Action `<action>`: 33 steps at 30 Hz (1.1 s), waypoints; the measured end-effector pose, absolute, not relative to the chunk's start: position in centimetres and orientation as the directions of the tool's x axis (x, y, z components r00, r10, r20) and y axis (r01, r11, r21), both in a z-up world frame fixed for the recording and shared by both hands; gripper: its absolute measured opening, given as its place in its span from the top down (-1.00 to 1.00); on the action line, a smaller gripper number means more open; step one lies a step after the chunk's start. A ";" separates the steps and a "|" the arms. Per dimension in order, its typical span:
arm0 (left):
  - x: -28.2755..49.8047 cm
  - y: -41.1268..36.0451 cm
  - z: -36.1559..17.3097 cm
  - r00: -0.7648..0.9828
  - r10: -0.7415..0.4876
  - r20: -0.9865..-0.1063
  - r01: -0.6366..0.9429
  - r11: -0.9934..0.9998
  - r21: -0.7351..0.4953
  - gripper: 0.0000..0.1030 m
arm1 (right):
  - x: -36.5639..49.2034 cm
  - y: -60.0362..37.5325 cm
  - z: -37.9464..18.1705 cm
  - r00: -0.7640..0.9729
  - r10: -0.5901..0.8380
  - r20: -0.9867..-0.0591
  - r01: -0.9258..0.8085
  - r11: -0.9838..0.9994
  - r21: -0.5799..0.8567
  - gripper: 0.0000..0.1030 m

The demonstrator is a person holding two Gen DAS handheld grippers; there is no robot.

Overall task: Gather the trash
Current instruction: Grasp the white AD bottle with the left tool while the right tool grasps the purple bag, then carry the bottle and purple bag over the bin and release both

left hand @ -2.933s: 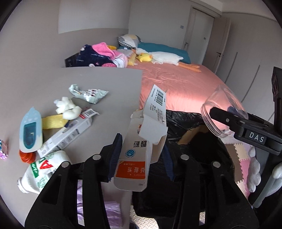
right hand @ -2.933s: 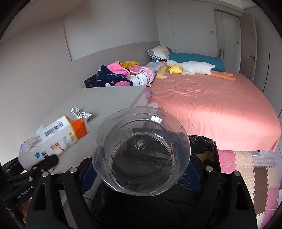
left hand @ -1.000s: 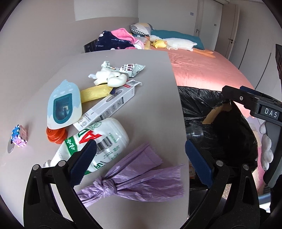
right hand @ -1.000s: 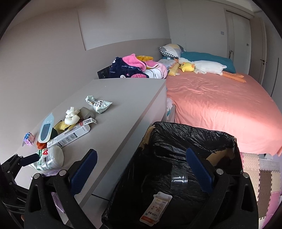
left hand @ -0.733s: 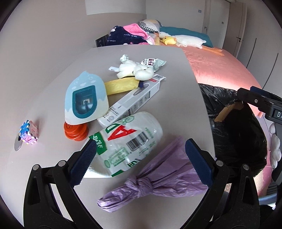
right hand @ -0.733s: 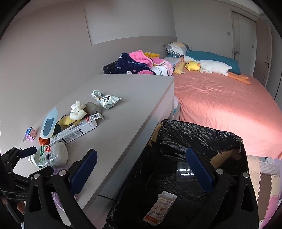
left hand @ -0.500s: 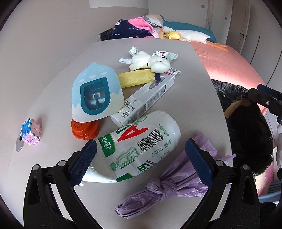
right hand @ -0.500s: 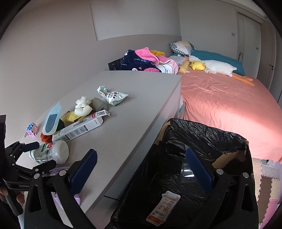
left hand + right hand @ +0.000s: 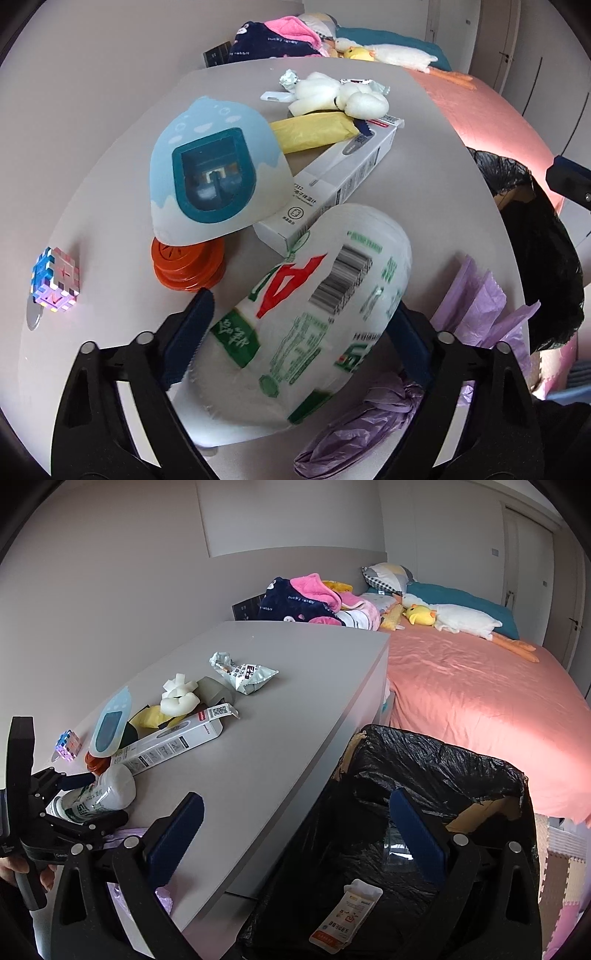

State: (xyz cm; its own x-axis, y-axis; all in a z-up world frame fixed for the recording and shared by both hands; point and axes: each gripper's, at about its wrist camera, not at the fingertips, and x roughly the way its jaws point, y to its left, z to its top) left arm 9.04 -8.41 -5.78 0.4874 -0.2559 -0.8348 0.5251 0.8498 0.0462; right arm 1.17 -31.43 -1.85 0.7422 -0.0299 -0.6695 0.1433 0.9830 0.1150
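My left gripper (image 9: 295, 332) straddles a white plastic AD bottle (image 9: 314, 325) with green and red print lying on the grey table (image 9: 110, 184); the blue pads sit against both of its sides. The bottle also shows in the right wrist view (image 9: 99, 794), between the left gripper's fingers (image 9: 74, 779). My right gripper (image 9: 295, 834) is open and empty above the black-lined trash bin (image 9: 424, 775), which holds a carton (image 9: 343, 915) and a clear cup (image 9: 399, 845).
On the table lie a purple knotted bag (image 9: 388, 421), a white thermometer box (image 9: 332, 192), a blue silicone pouch (image 9: 214, 170), orange caps (image 9: 188, 266), a yellow wrapper (image 9: 314, 129), white foam pieces (image 9: 340, 94), a crumpled foil packet (image 9: 243, 672) and a small puzzle cube (image 9: 55, 280). A pink bed (image 9: 480, 686) lies beyond.
Both grippers dropped the carton and clear cup into the bin. My left gripper then moved over the table, lowered onto the AD bottle and narrowed around it.
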 end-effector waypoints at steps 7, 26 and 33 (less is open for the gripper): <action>8.1 -7.6 -5.8 0.530 -0.246 -0.811 0.490 0.870 0.056 -0.34 | 1.1 -30.5 -2.1 0.758 0.013 -0.652 0.091 0.988 0.126 -0.94; 5.4 -3.3 -2.0 0.625 -0.309 -0.716 0.350 0.932 -0.097 0.36 | 0.4 -21.9 -2.9 0.715 0.206 -0.668 -0.214 0.974 0.072 -0.94; 4.2 -1.4 -0.8 0.655 -0.279 -0.703 0.297 0.950 -0.099 0.36 | 0.9 -17.8 -4.1 0.658 0.265 -0.705 -0.329 0.943 0.048 -0.94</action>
State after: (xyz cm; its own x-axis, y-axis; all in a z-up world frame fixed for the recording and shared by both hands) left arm 4.17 -1.38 -0.80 0.6547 -0.2786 -0.7026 0.2973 0.9496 -0.0994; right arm 0.95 -17.80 -4.08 0.6576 0.2651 -0.7052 -0.3288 0.9432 0.0479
